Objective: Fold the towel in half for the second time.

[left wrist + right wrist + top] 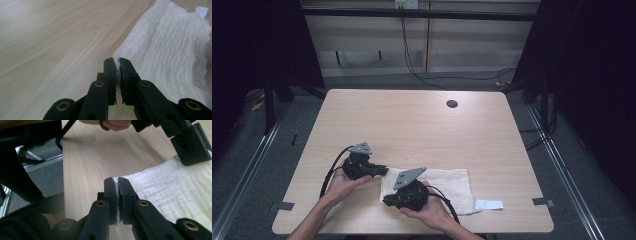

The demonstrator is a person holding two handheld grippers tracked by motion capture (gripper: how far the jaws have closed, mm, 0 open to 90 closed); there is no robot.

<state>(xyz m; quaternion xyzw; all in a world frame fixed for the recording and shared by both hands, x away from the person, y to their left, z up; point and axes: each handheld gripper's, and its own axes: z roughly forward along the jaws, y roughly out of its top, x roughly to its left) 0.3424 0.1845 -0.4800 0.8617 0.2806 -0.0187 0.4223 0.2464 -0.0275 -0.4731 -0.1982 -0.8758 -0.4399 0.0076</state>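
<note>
Towel [447, 187] corners pinched in both our grippers now, left gripper [117, 65] and right gripper [117, 184] each clamped on the near-side edge; fold not started yet, cloth's flat on the table [412, 120].

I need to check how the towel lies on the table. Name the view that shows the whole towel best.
The high view: there the white towel lies flat near the table's front edge, nearly all visible. The left gripper view shows a corner pinched in the left tongs; the right gripper view shows another corner in the right tongs.
</note>
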